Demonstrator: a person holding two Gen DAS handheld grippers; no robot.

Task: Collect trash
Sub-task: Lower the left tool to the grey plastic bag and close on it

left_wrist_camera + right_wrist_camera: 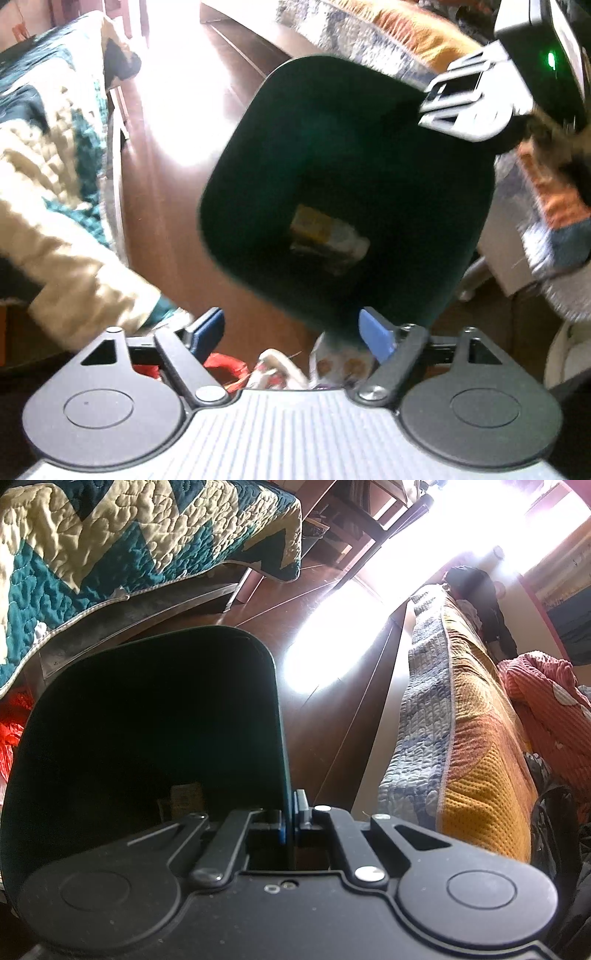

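A dark green bin (pixel 332 155) stands on the wood floor, seen from above in the left wrist view. A yellow-and-white wrapper (pixel 325 236) lies at its bottom. My left gripper (pixel 291 336) hovers over the bin's near edge, open, with nothing between its blue pads (pixel 375 339). Below it on the floor lie a red scrap (pixel 221 363) and pale crumpled wrappers (pixel 332 363). My right gripper (pixel 291 808) is shut on the bin's thin wall (pixel 282 738). It also shows at the bin's far rim as my right gripper (pixel 432 103).
A bed with a teal-and-cream quilt (pixel 129 535) stands on one side of the bin. A bed with an orange-and-blue quilt (pixel 461 720) stands on the other. Sun glare (pixel 332 646) washes out the floor between them. Red plastic (pixel 9 716) lies beside the bin.
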